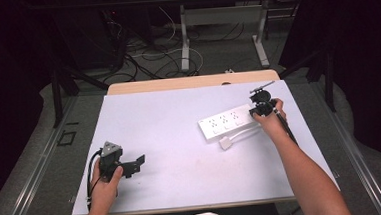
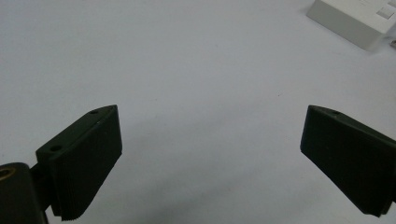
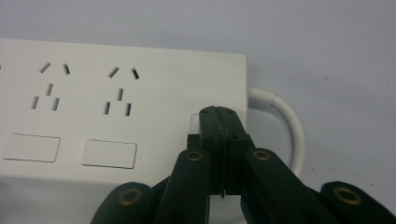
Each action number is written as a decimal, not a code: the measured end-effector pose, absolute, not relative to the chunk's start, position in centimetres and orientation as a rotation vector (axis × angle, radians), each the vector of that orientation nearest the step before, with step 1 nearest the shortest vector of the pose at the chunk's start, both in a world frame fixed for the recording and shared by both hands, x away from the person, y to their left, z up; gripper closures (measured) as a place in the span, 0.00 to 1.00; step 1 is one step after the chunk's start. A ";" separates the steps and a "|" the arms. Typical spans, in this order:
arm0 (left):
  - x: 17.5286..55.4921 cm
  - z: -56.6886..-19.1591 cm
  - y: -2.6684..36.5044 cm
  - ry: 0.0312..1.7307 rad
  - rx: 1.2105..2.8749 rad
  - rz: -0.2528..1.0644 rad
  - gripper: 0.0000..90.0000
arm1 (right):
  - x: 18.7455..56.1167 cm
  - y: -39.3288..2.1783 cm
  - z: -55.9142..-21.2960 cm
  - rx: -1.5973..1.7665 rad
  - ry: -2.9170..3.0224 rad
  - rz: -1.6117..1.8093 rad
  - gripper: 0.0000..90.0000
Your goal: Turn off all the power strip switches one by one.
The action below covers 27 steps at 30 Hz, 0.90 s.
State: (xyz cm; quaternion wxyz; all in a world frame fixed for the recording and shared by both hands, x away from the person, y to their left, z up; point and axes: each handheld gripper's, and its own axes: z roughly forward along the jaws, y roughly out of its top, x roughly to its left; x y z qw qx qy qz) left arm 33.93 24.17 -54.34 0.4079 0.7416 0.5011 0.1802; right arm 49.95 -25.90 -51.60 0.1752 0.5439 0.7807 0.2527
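On power strip [image 3: 126, 107], right gripper [image 3: 219, 114] jaws closed

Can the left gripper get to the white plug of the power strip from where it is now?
Probably yes. The left gripper stands open, and bare table lies between it and the white plug. The right gripper is shut at the power strip's other end.

The table [image 1: 169, 119] lies bare across its left and middle, open to any pass. The one obstacle is the strip [image 1: 225, 121] right of centre, with its cord [image 1: 240, 133] and plug [image 1: 225, 143] just in front. The right gripper [image 1: 261, 107] sits at the strip's far-right end; the left gripper [image 1: 138, 163] is well apart, near-left.
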 end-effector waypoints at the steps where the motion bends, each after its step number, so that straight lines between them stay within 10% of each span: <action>1: 33.9 -54.3 24.2 1.263 1.869 0.454 0.06 | 50.0 -25.9 -51.6 1.541 2.212 0.716 1.00; 27: 33.8 -54.4 24.0 1.260 1.868 0.459 0.06 | 50.0 -26.3 -51.9 1.577 2.219 0.743 1.00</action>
